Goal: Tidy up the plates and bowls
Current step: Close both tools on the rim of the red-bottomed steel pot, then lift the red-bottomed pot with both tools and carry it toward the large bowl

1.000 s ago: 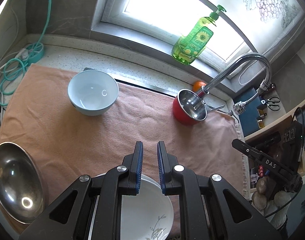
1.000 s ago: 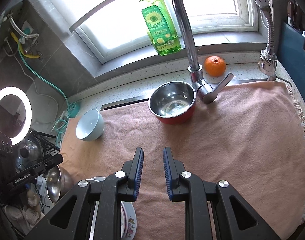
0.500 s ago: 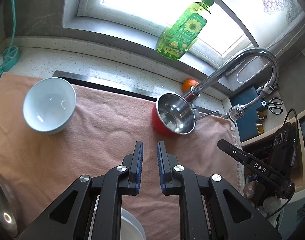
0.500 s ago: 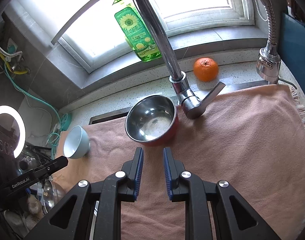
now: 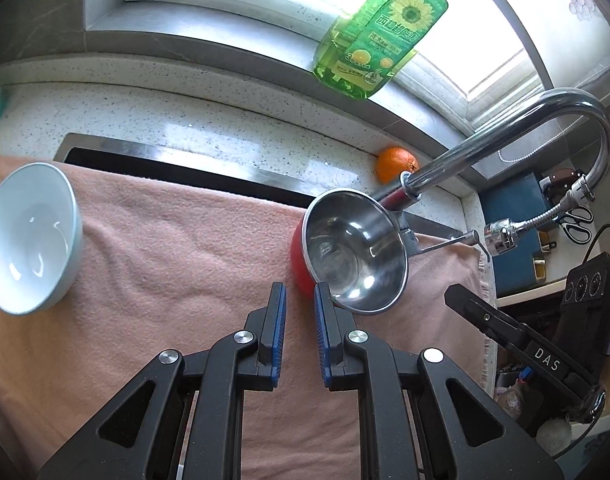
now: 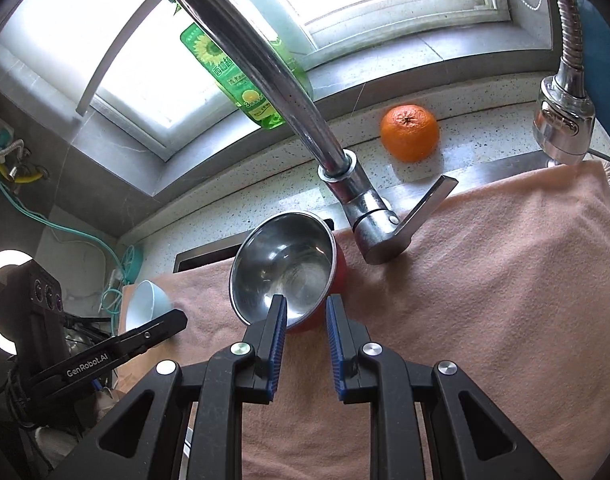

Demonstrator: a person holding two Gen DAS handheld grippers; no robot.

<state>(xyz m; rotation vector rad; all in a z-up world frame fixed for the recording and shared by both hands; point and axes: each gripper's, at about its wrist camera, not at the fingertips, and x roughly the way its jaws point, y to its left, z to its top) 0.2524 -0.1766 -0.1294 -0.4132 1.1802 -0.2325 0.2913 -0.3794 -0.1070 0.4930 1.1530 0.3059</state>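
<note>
A steel bowl with a red outside (image 5: 355,252) stands on the pink towel (image 5: 185,256) by the tap base; it also shows in the right wrist view (image 6: 283,270). My left gripper (image 5: 299,296) is open and empty, its tips just short of the bowl's near left side. My right gripper (image 6: 303,307) is open and empty, its jaws either side of the bowl's near rim. A pale blue bowl (image 5: 29,236) sits at the towel's left, small in the right wrist view (image 6: 147,306).
The chrome tap (image 6: 305,120) arches over the bowl, with its lever (image 6: 425,204) and pull-out spray head (image 6: 563,120) to the right. An orange (image 6: 409,133) and a green soap bottle (image 5: 381,32) stand behind. The sink gap (image 5: 177,168) runs along the towel's far edge.
Both grippers have moved forward toward the red steel bowl, which now sits right at their tips. The plates and the large steel bowl near me have dropped out of view.
</note>
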